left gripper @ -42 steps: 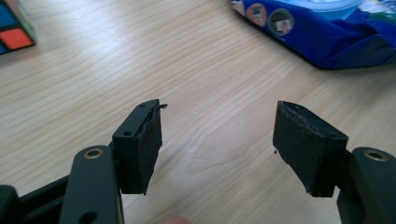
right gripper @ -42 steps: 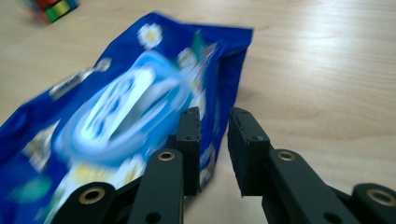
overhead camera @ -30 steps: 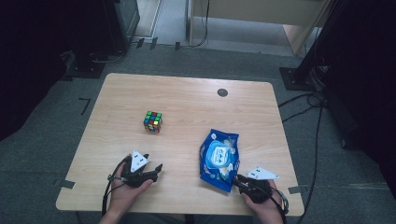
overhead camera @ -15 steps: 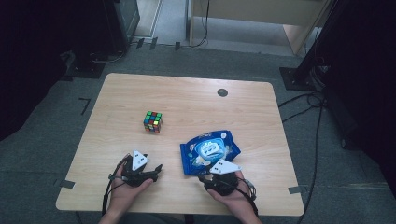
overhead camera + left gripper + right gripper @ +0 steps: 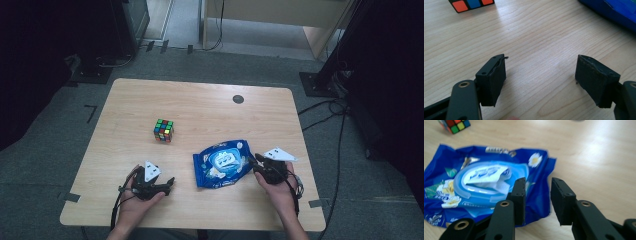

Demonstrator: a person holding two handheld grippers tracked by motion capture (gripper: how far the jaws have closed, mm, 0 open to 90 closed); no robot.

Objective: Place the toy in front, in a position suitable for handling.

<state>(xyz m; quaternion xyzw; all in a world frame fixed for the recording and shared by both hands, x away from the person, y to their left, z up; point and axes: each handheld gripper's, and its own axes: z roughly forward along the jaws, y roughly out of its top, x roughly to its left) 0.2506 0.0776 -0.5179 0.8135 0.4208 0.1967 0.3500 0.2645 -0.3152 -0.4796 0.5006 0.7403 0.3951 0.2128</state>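
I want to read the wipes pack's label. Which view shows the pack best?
The right gripper view: the blue wipes pack is close, label up. The high view shows it whole but small; the left gripper view catches one blue corner.

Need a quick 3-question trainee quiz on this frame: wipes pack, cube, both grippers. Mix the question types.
1. True or false: the left gripper has its jaws closed on the puzzle cube.
2. Which thing lies nearest the right gripper? A) the puzzle cube B) the blue wipes pack C) the dark round spot in the table
3. Fill in: in the right gripper view, the white flap on the pack's lid stands ____.

Key
1. False: its jaws are apart over bare wood, with the cube farther up the table.
2. B.
3. Lifted open.
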